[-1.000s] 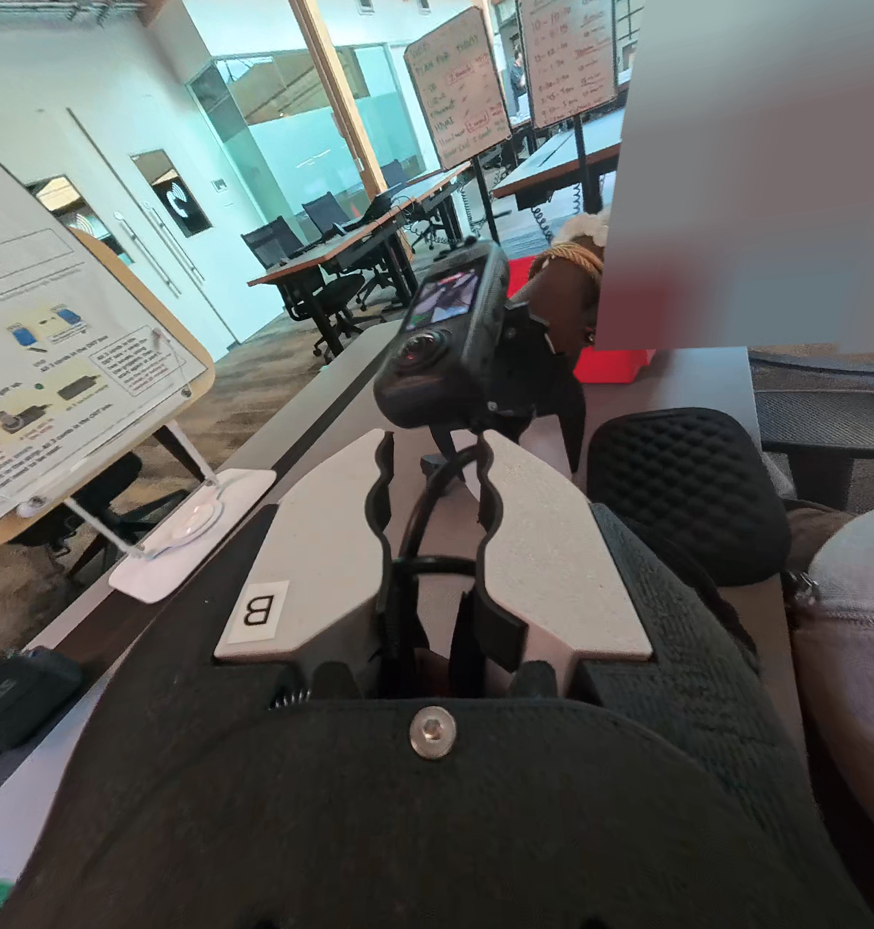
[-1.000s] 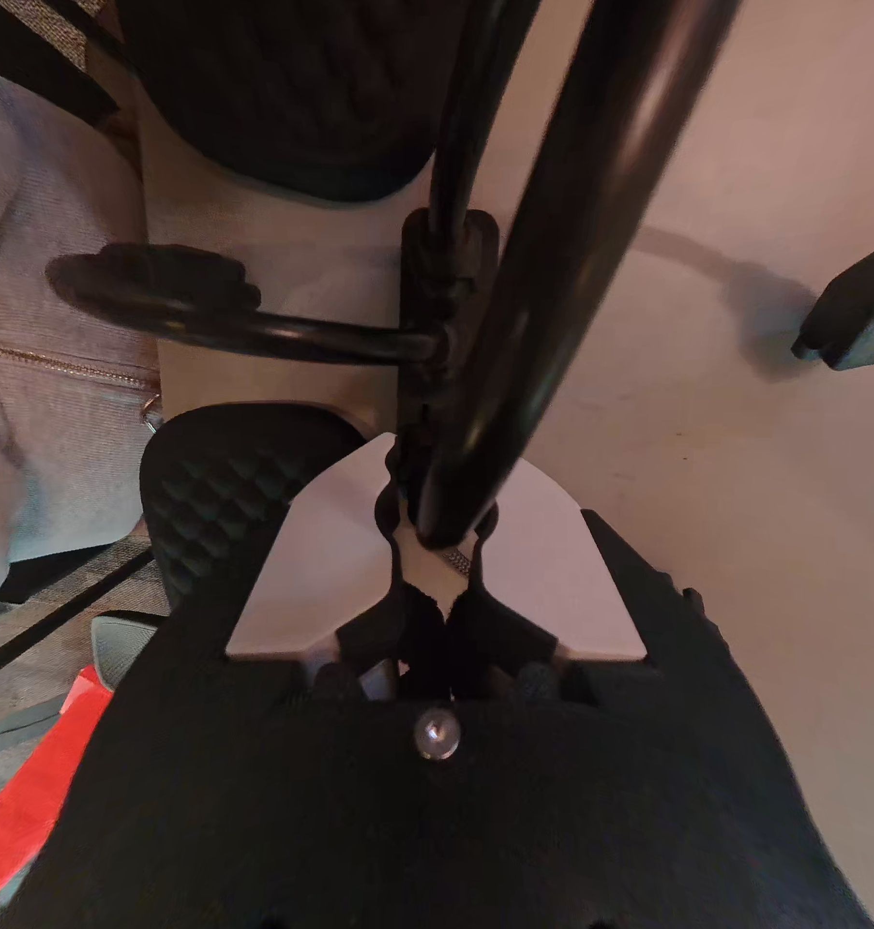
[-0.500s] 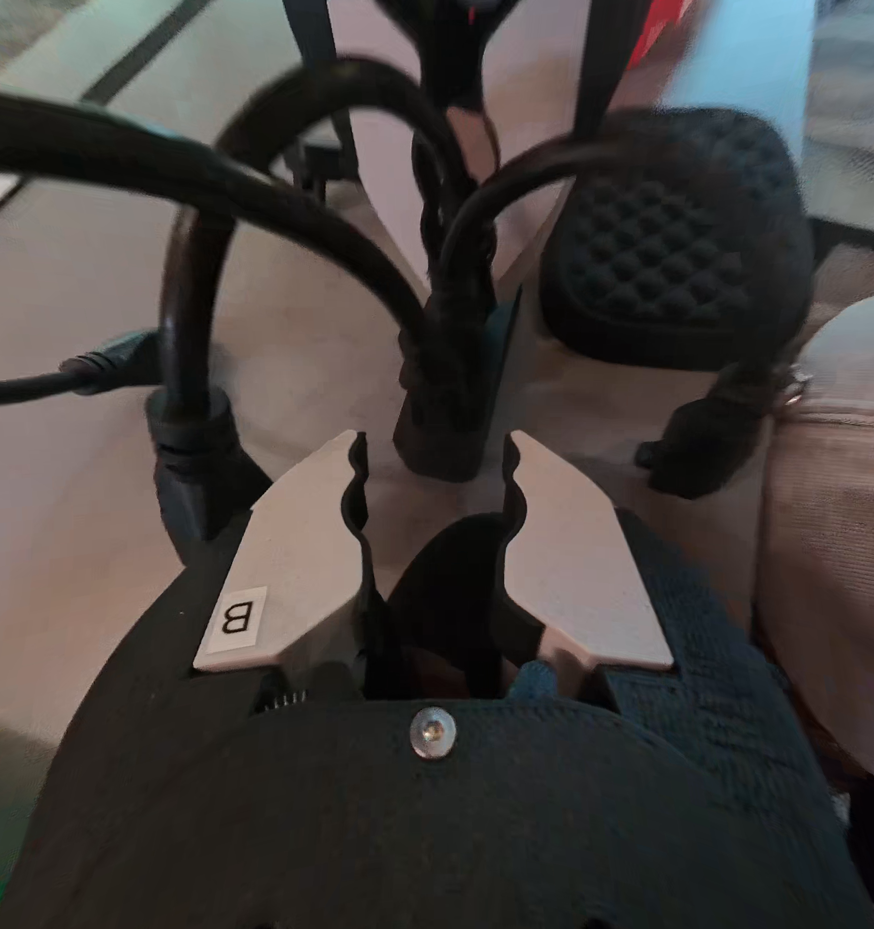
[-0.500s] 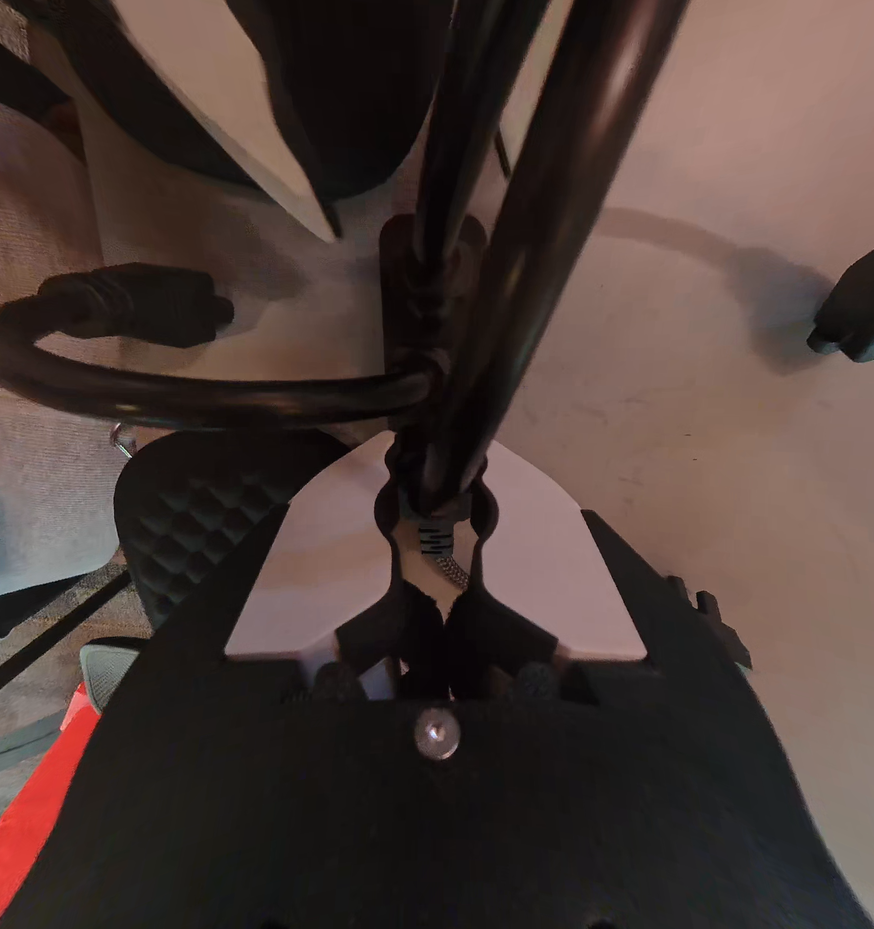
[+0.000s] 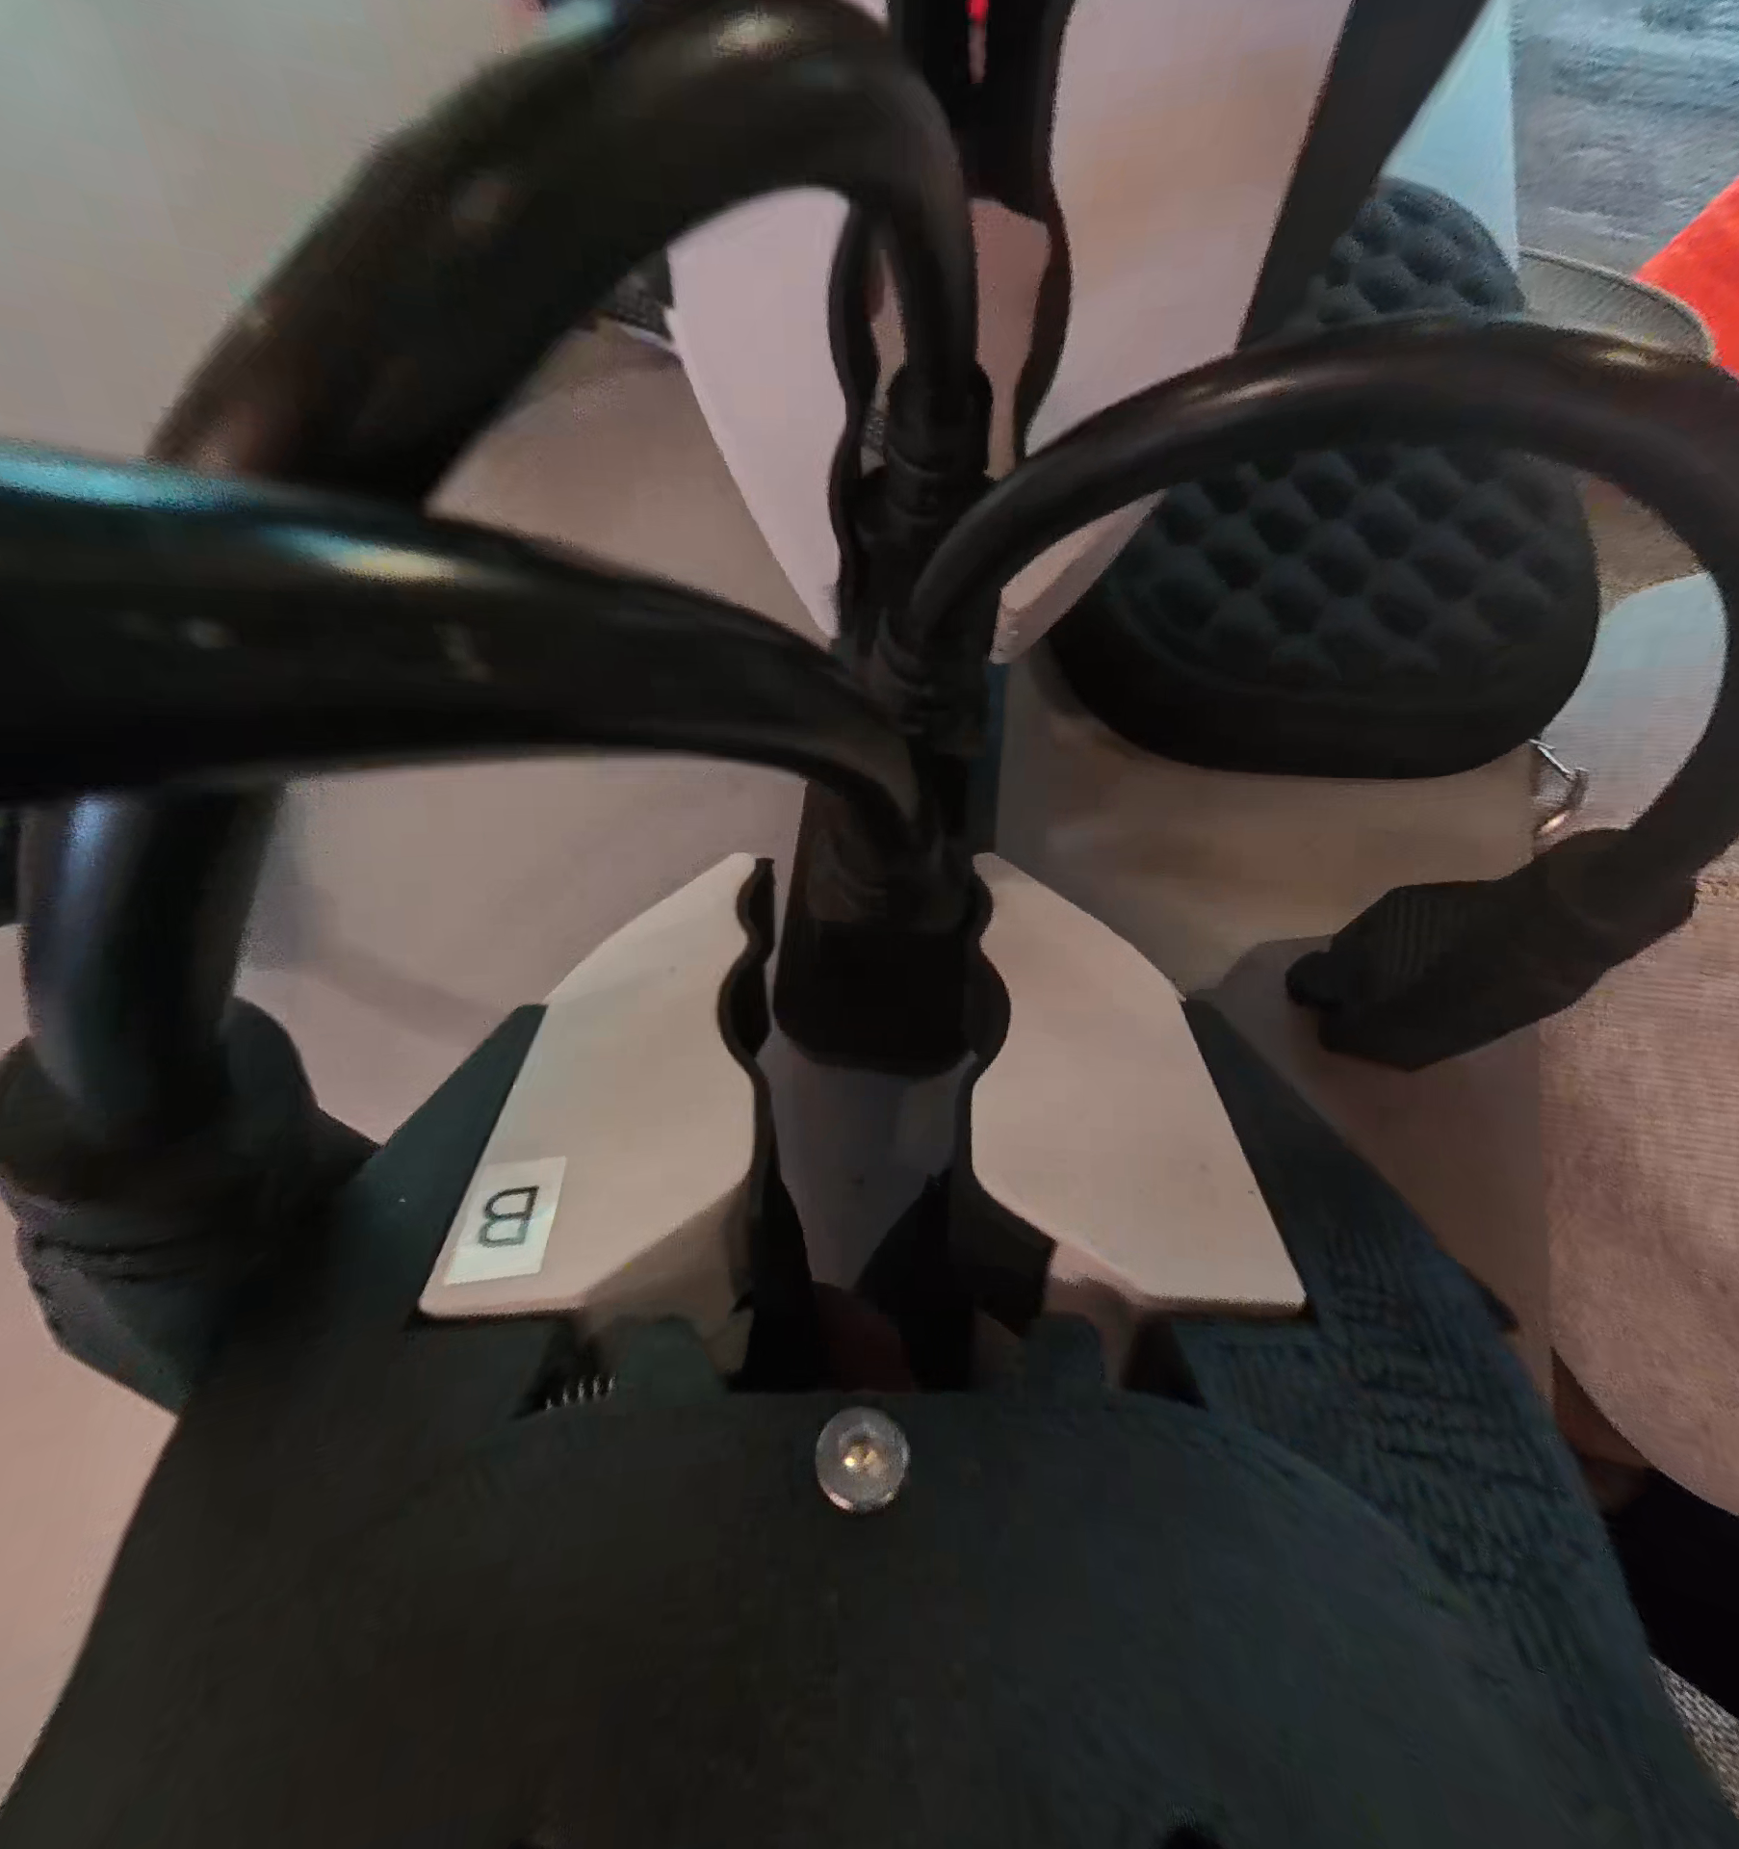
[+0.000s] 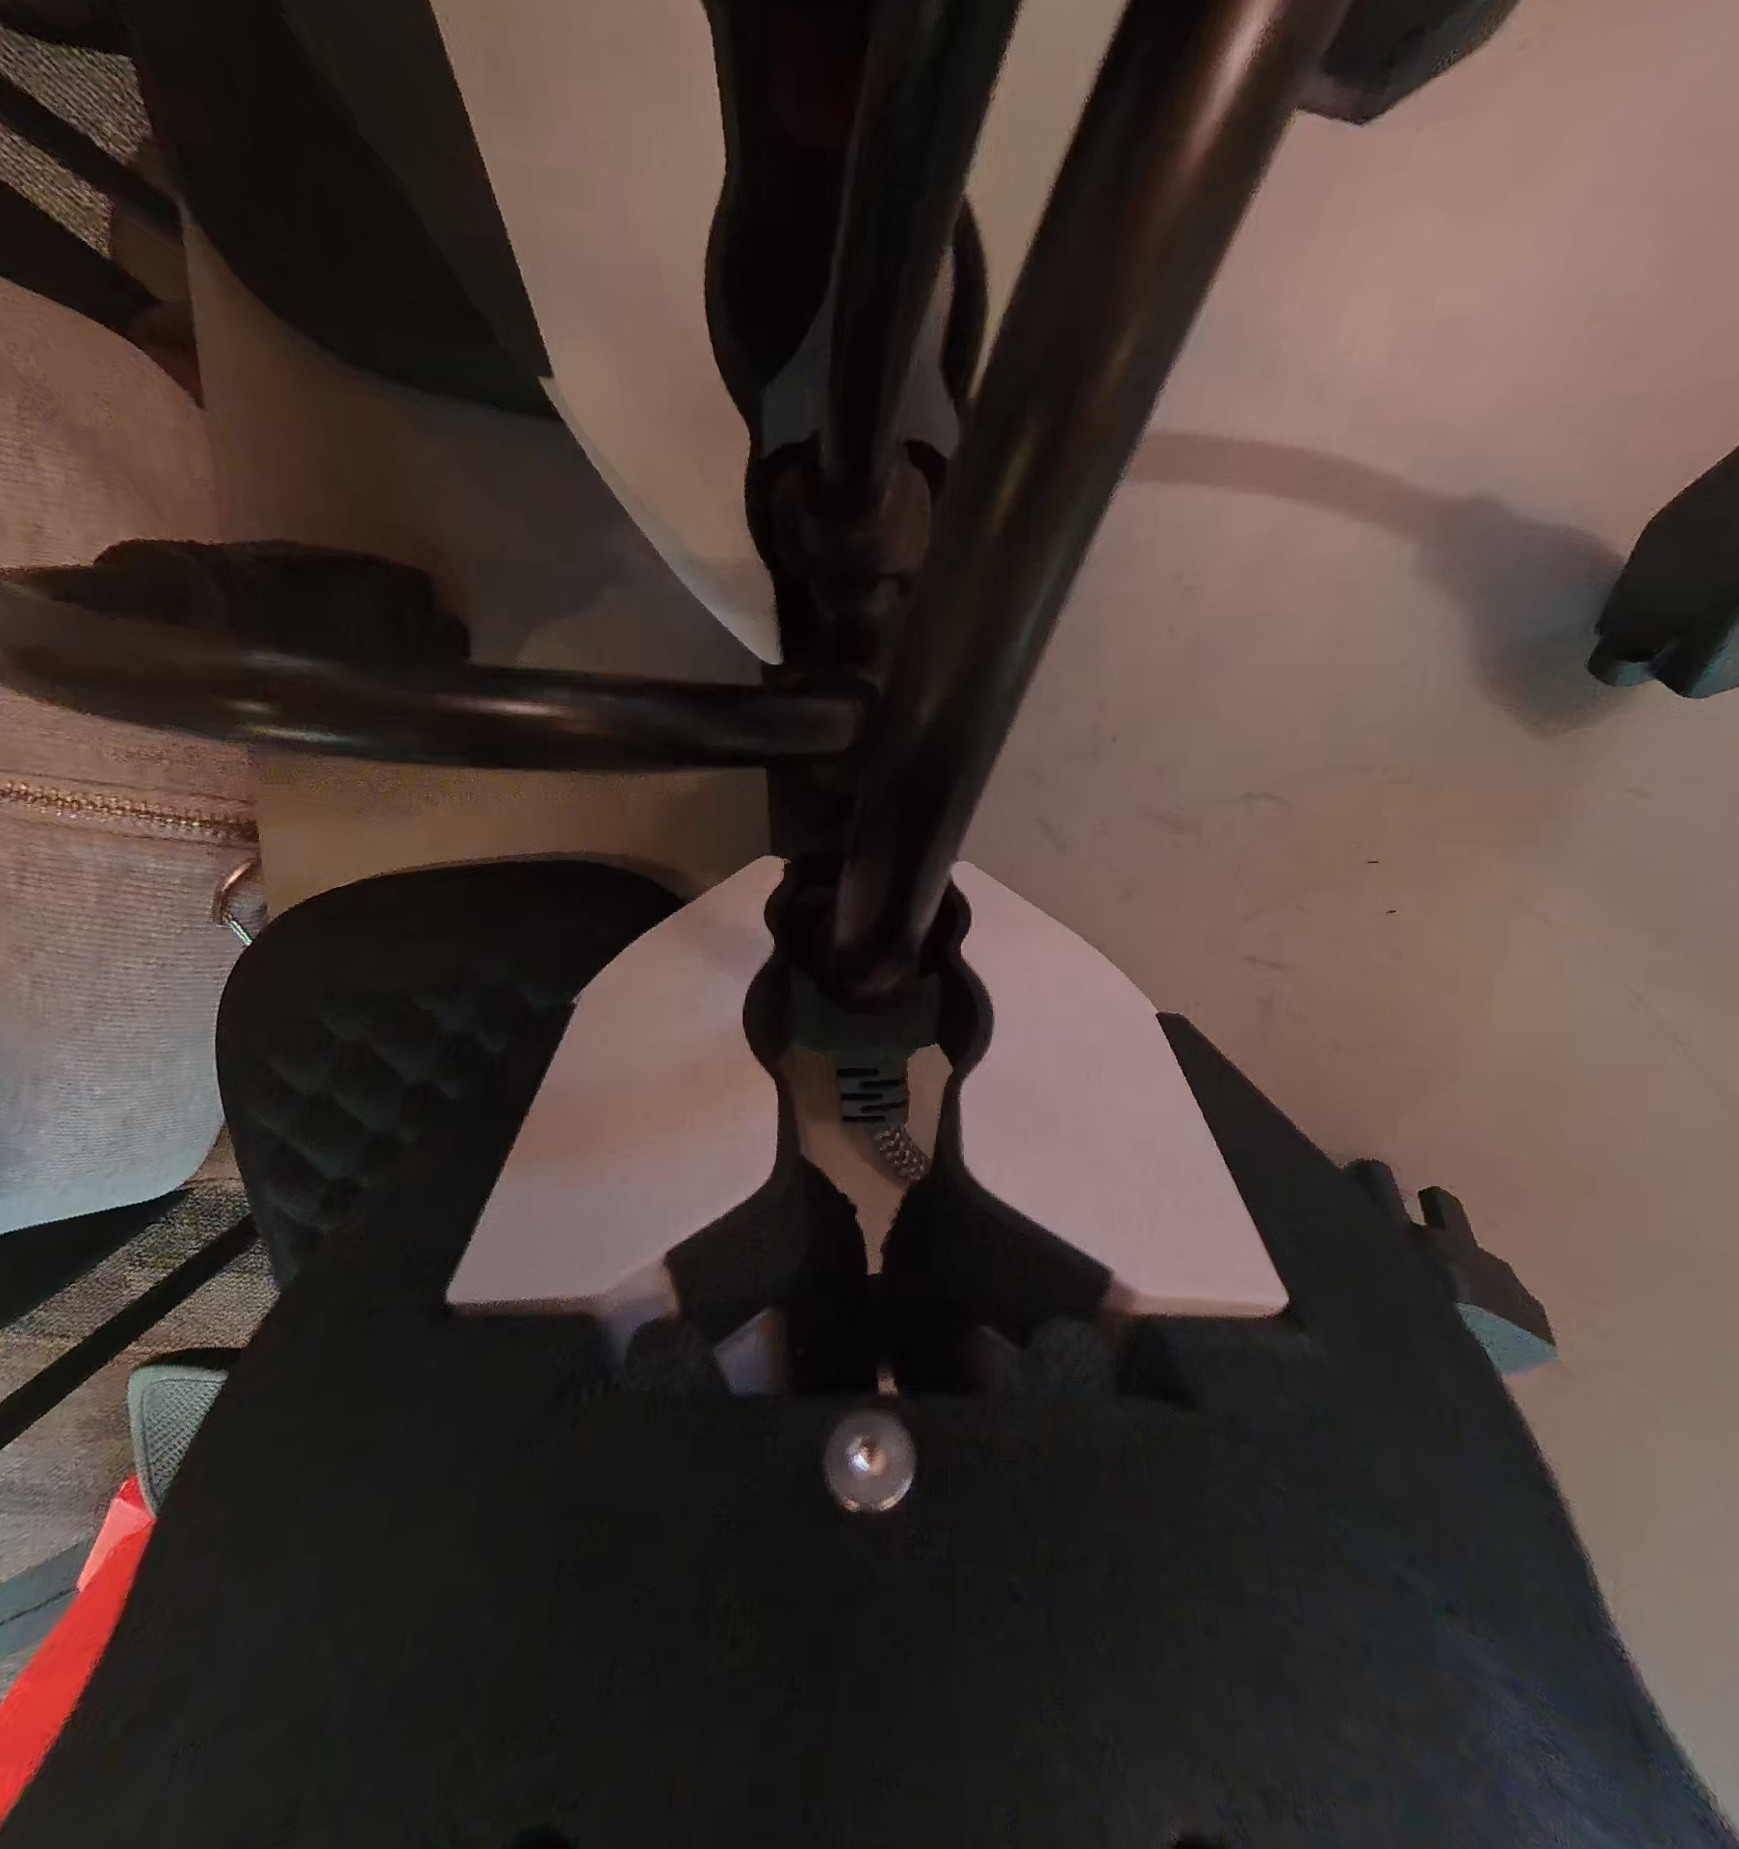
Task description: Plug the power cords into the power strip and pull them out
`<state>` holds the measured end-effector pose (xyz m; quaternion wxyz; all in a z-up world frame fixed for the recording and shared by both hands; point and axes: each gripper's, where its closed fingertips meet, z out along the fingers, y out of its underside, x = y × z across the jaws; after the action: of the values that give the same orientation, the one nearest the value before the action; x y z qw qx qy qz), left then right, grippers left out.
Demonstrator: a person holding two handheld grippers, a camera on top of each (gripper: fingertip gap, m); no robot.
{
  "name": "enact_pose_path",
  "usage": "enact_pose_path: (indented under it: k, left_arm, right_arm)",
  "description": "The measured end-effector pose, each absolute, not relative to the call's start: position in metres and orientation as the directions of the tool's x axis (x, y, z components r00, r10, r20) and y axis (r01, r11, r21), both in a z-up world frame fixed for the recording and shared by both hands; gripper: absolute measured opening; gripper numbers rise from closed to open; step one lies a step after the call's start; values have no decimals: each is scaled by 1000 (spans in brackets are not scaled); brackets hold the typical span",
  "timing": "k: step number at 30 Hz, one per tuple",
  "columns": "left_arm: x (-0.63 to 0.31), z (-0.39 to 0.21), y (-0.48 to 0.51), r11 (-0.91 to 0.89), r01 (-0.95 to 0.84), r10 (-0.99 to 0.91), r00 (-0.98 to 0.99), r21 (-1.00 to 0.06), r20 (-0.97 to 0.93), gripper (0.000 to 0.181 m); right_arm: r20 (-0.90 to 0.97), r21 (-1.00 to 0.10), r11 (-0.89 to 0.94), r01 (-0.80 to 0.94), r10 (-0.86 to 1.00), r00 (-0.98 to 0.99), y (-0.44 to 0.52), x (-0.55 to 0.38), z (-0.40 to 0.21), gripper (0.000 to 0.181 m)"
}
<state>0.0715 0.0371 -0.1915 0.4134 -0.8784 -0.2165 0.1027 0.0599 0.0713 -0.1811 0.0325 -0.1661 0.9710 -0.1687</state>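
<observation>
A narrow black power strip [image 6: 815, 790] lies on the pale table [image 6: 1346, 1001] with three black cords plugged in. My right gripper [image 6: 865, 890] is shut on the strip's end, where a braided cable [image 6: 896, 1151] leaves it. My left gripper [image 5: 871, 890] faces it from the other end, shut on the black plug [image 5: 876, 981] of the nearest cord [image 5: 345, 640]. Plug and strip end merge in the dark. One left finger [image 6: 625, 350] shows in the right wrist view. Loose cord ends lie to either side [image 5: 1486, 961], [image 5: 115, 1201], [image 6: 1696, 600].
A black quilted pad [image 5: 1346, 560] lies beside the strip and also shows in the right wrist view [image 6: 395, 1051]. A person's pale zipped garment [image 5: 1646, 1151] is at the table edge. A red object [image 5: 1736, 230] sits on the floor beyond. The left gripper's tips are roughly 4 cm from the right gripper's.
My left gripper tipped down from facing the room, moved forward over the strip's end and closed its fingers on the plug. My right gripper stayed shut on the strip.
</observation>
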Motion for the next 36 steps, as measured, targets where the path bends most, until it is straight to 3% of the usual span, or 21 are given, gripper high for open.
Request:
enact_pose_path:
  k: [5,10,13,15,20,21,23,29,31,34,36]
  left_arm:
    - [73,-192,39,-556,313,450,892,-770,38,31]
    - [75,-186,39,-526,275,441,897,-805,19,60]
    - [74,-189,39,-534,302,445,894,-790,41,58]
    - [76,-202,41,-600,342,429,901,-723,70,43]
    - [75,-204,41,-613,322,428,903,-721,39,42]
    - [75,-204,41,-613,321,428,903,-722,38,42]
    - [75,-204,41,-610,325,428,903,-723,45,42]
    - [74,-204,41,-607,331,429,902,-723,54,42]
    - [74,-204,41,-607,330,429,902,-723,52,42]
    - [74,-204,41,-607,330,429,902,-723,52,42]
    - [74,-204,41,-607,329,429,902,-724,50,42]
  right_arm:
    - [4,-340,886,-314,-333,-943,68,61,-182,26]
    - [-21,-397,872,-285,-319,-948,68,61,-182,27]
    - [-27,-417,866,-277,-316,-948,67,61,-182,26]
    - [-20,-427,862,-275,-313,-950,67,61,-183,26]
    - [26,-445,844,-301,-324,-946,66,61,-192,29]
    - [36,-447,842,-303,-321,-946,66,60,-192,32]
    - [32,-455,844,-283,-302,-953,68,59,-188,57]
    - [16,-512,832,-213,-239,-971,79,49,-153,80]
    - [13,-540,816,-203,-234,-972,76,50,-145,67]
    - [-2,-594,774,-217,-271,-963,65,58,-138,24]
    - [-12,-599,766,-231,-297,-955,61,61,-136,25]
